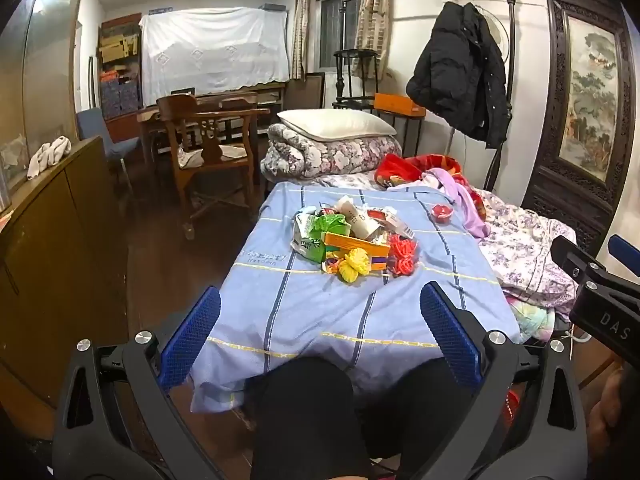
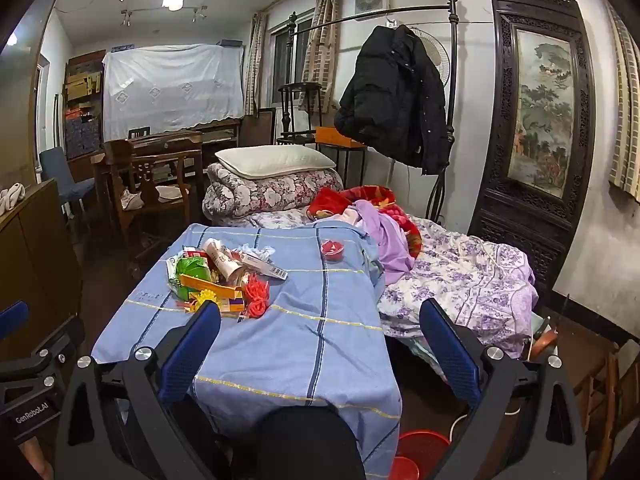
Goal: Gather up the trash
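Observation:
A heap of trash [image 1: 352, 240] lies on a table under a blue striped cloth [image 1: 280, 300]: a green wrapper, an orange carton, white paper tubes, a yellow net ball and a red net ball. My left gripper [image 1: 320, 300] hovers open over the near part of the cloth, short of the heap, with nothing between its fingers. In the right wrist view the trash heap [image 2: 224, 276] sits ahead and to the left. My right gripper [image 2: 322, 312] is open and empty above the cloth [image 2: 320, 344]. A small red cup [image 2: 332, 249] stands apart from the heap.
A bed with a flowered quilt [image 2: 460, 280] and loose clothes adjoins the table on the right. A wooden chair [image 1: 208, 148] and a brown cabinet [image 1: 60, 232] stand on the left. Red bins [image 2: 424, 448] sit on the floor. The person's dark-clad knees [image 1: 304, 412] are below the grippers.

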